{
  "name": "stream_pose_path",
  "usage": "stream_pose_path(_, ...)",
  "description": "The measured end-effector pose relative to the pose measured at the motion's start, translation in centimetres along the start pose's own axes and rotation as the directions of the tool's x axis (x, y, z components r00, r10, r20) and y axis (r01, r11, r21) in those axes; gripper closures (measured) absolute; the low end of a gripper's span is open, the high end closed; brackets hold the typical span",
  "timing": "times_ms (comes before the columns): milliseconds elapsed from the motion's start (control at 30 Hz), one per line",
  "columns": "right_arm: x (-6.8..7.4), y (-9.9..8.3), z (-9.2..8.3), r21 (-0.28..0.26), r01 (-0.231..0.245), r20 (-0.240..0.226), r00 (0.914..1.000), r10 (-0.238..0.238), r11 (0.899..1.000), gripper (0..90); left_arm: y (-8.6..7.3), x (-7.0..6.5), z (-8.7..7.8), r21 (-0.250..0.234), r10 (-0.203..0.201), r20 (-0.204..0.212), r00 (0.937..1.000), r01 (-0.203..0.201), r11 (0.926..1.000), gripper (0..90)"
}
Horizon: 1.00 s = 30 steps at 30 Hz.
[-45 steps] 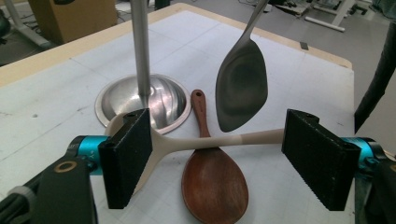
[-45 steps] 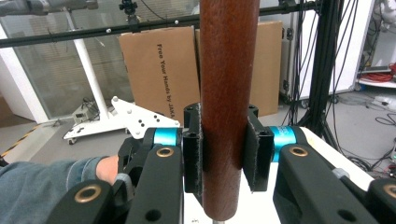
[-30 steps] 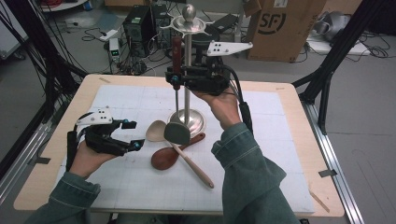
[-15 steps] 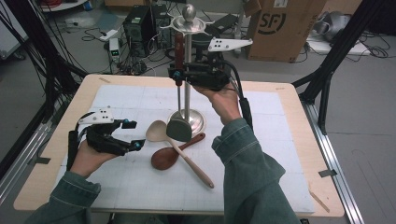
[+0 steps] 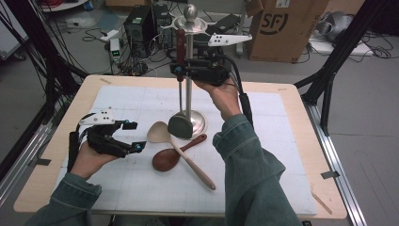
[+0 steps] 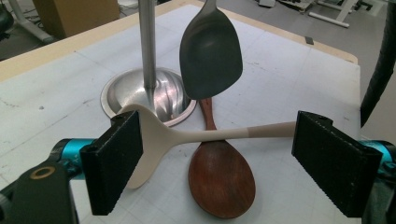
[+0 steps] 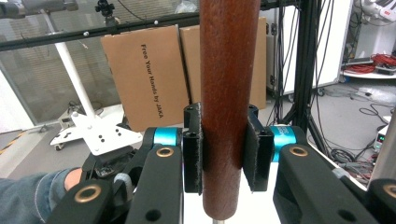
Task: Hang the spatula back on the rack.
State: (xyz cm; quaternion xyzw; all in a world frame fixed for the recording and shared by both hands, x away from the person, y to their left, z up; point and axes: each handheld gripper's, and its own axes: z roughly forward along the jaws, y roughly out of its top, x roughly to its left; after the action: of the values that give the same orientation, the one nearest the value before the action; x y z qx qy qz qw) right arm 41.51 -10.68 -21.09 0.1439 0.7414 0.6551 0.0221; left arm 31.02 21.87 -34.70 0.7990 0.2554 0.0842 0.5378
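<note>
Beside the steel stand [image 5: 189, 89], right gripper [image 5: 181, 70] clamped on dark spatula's wooden handle [image 7: 229, 93], blade [image 5: 180, 126] hanging by the base, left gripper [image 5: 136, 136] low on table [image 5: 282, 141], jaws just opening wide, empty, beige spoon [image 6: 154, 140] and brown spoon [image 6: 222, 179] beyond.

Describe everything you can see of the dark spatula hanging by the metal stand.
The spatula has a dark grey, matte blade, a thin metal neck and a reddish-brown wooden handle. It hangs upright, blade down, just above the stand's round base. The right tongs are shut on its handle, pads pressing both sides. Its blade hangs clear of the spoons on the table.
</note>
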Motion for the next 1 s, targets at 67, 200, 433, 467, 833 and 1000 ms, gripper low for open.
stream_pose_path(67, -0.1, 0.0, -0.1, 0.001, -0.001, 0.008, 1.0, 0.001, 1.0, 72.7, 0.0, 0.0, 0.0, 0.003, 0.0, 0.0, 1.0, 0.0, 1.0, 16.8)
stream_pose_path(200, -0.4, -0.1, -0.2, -0.002, -0.008, 0.023, 0.9997, 0.008, 1.0, 72.7, 0.0, -0.1, 0.1, 0.004, 0.002, 0.002, 1.0, -0.002, 1.0, 16.5)
stream_pose_path(433, -1.1, -0.3, -0.2, -0.012, -0.021, 0.043, 0.9988, 0.021, 1.0, 72.6, 0.0, 0.0, 0.1, 0.011, 0.002, 0.001, 1.0, -0.002, 0.9999, 15.9)
stream_pose_path(467, -1.2, -0.3, -0.2, -0.012, -0.02, 0.047, 0.9987, 0.021, 1.0, 72.6, 0.0, -0.1, 0.2, 0.009, 0.0, 0.0, 1.0, 0.0, 1.0, 15.7)
stream_pose_path(833, -1.6, -0.5, 0.3, -0.013, -0.01, 0.083, 0.9965, 0.011, 1.0, 71.0, 0.0, -0.1, 0.1, 0.008, -0.002, 0.006, 1.0, 0.002, 1.0, 15.6)
stream_pose_path(1000, -1.8, -0.6, 0.3, -0.016, -0.007, 0.102, 0.9948, 0.009, 1.0, 69.4, 0.0, -0.1, 0.1, 0.009, -0.001, 0.001, 1.0, 0.001, 1.0, 15.4)
